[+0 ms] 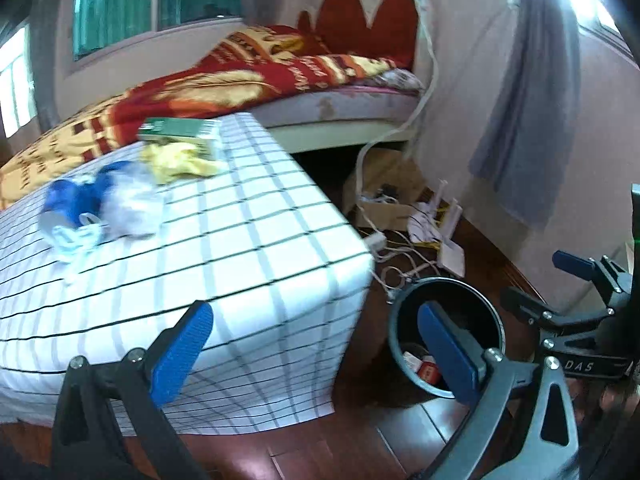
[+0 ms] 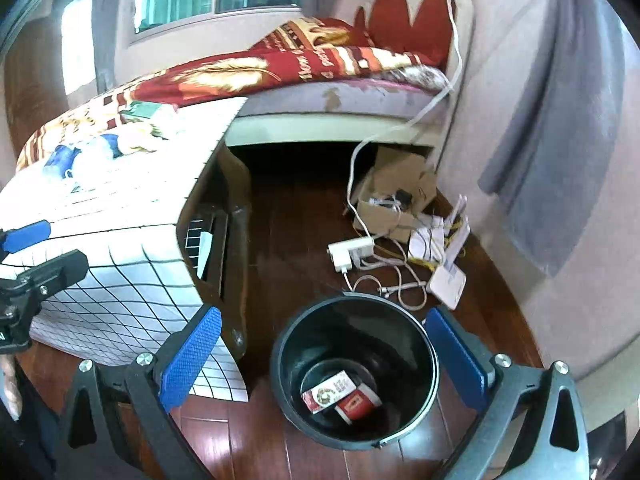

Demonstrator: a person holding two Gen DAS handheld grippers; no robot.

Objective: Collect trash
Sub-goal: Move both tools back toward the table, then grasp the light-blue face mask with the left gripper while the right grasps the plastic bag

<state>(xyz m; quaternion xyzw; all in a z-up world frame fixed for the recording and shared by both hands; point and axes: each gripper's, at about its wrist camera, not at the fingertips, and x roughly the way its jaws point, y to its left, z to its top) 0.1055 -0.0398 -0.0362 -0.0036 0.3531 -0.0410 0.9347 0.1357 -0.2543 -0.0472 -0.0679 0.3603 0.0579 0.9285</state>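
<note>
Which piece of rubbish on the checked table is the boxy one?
The green carton at the table's far edge; the yellow wrapper and blue-white wad are crumpled.

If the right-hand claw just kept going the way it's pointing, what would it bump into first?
Probably the round black plastic trash bin on the wooden floor. The right gripper, jaws open and empty, aims down toward its open mouth; depth is hard to judge, so it may meet the rim first.

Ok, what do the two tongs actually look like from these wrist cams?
Both look alike: the left tongs and right tongs have black metal frames with triangular cut-outs and silver bolts, and flat fingers faced with textured blue pads. In the left view, the right frame carries white lettering reading "DAS". No cables or sleeves show clearly.
</note>
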